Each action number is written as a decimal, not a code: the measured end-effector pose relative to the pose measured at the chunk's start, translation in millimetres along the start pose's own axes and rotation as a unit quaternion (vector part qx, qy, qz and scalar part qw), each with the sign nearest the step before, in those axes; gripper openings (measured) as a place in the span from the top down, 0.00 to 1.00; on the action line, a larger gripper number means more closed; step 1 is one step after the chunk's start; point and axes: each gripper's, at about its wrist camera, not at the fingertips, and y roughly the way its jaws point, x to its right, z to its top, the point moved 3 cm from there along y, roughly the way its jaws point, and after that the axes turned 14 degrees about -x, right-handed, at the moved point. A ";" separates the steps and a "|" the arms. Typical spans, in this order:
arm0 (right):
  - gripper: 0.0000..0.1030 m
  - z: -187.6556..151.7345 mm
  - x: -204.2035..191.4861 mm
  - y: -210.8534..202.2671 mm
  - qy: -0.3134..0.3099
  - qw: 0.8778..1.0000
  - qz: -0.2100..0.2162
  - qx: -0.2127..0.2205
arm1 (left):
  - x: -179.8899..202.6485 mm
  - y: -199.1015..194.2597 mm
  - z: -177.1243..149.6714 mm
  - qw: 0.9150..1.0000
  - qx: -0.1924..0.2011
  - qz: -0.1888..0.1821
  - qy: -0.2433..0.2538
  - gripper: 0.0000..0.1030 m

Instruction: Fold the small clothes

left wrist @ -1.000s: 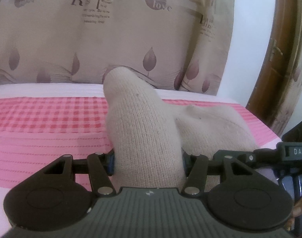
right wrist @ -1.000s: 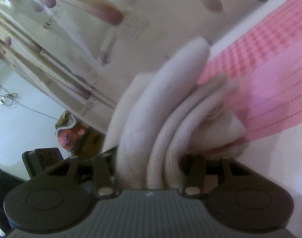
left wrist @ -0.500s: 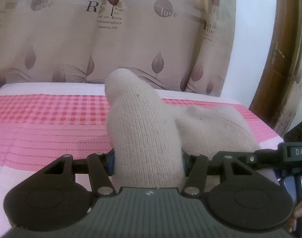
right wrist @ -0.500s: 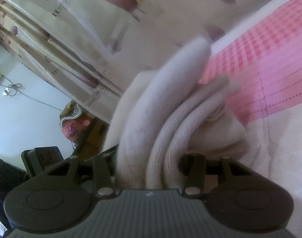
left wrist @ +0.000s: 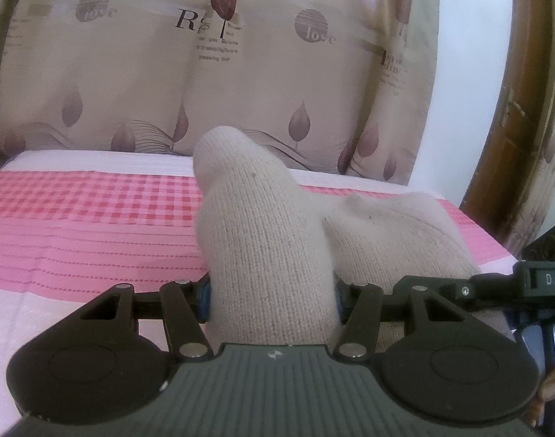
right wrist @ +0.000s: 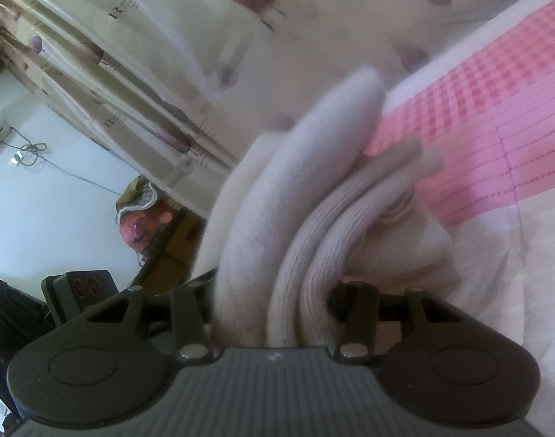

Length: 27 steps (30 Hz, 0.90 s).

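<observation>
Beige knit garment (left wrist: 266,255) clamped in left gripper (left wrist: 272,295) and right gripper (right wrist: 274,298) fingers (above pink bedsheet (left wrist: 88,225)).

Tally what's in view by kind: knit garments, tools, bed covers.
Beige knit garment: 1, as far as the views tell
Black two-finger tools: 2, left tool and right tool
Pink checked bed cover: 1
Total: 4

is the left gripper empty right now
No, the left gripper is clamped on a beige knit sock, which bulges up between its jaws above the pink checked bed cover.
</observation>
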 end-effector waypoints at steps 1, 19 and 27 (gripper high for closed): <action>0.52 0.0 -0.1 0.2 -0.001 1.000 0.000 -0.001 | -0.5 -0.5 -0.2 1.000 0.000 0.000 -0.001 0.46; 0.52 5.6 8.2 8.5 -0.005 1.000 0.007 -0.009 | -13.6 3.0 -0.3 1.000 -0.005 0.010 -0.015 0.46; 0.52 2.3 17.9 9.6 0.004 1.000 0.002 -0.012 | -21.4 15.5 -3.4 1.000 -0.018 0.011 -0.019 0.46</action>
